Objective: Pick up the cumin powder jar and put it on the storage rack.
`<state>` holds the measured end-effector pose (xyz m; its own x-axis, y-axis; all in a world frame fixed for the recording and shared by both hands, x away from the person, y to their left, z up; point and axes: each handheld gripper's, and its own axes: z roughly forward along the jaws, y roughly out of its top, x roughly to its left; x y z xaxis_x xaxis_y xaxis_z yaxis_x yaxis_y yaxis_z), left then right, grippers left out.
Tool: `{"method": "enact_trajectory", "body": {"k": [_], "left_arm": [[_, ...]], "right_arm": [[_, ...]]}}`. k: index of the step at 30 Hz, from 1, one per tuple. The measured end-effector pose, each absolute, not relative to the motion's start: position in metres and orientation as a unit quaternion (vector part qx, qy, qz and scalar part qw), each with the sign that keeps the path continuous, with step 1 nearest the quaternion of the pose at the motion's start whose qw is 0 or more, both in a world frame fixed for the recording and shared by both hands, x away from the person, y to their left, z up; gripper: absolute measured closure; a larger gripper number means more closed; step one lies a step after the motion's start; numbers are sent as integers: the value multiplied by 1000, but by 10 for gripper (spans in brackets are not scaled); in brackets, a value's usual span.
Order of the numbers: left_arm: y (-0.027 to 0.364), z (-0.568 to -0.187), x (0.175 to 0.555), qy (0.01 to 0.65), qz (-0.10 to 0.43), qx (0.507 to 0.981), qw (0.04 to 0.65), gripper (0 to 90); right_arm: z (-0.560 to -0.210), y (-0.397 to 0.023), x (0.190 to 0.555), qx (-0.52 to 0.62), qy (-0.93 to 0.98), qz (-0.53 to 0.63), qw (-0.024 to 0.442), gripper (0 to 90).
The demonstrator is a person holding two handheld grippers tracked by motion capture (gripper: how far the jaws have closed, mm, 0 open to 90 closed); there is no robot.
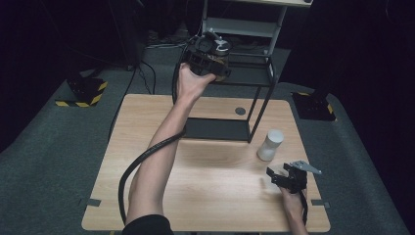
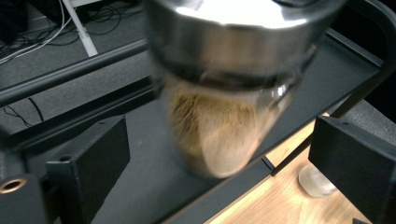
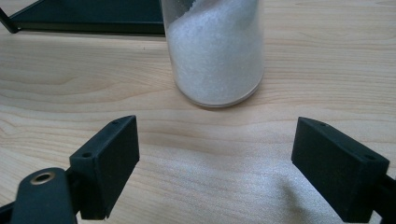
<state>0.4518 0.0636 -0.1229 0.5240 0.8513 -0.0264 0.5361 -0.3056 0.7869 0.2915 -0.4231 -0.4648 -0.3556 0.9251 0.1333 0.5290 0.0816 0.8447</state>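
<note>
The high view looks forward and down over the whole worktop [image 1: 205,196] from the person's side. The left gripper view rides close up against a brown-filled jar [image 2: 224,93] on the black rack's shelf [image 2: 140,158]. The right gripper view skims low over the wood, near the white jar [image 3: 215,51]. That white jar [image 1: 270,144] shows from above too, and at the left gripper view's lower right corner.
</note>
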Motion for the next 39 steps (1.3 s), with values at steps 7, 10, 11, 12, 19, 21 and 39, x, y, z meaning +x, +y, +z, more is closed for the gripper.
{"method": "enact_trajectory", "body": {"k": [7,10,11,12,19,21,39], "left_arm": [[81,-123,428,430,201,781,405,47],[96,-134,403,407,202,787,417,45],[102,-139,397,402,199,790,417,43],[102,-139,397,402,199,790,417,42],[126,-169,376,397,191,788,431,39],[127,-177,373,397,193,790,425,36],[138,-309,332,406,154,803,408,28]], "right_arm": [[-466,-426,291,521,696,440,224,139],[-466,-427,291,522,694,443,221,140],[-466,-427,291,523,694,443,221,139],[-466,-427,291,523,694,443,221,139],[-466,-426,291,524,693,441,224,140],[-466,-425,291,523,694,441,225,140],[-465,-425,293,522,698,436,224,139]]}}
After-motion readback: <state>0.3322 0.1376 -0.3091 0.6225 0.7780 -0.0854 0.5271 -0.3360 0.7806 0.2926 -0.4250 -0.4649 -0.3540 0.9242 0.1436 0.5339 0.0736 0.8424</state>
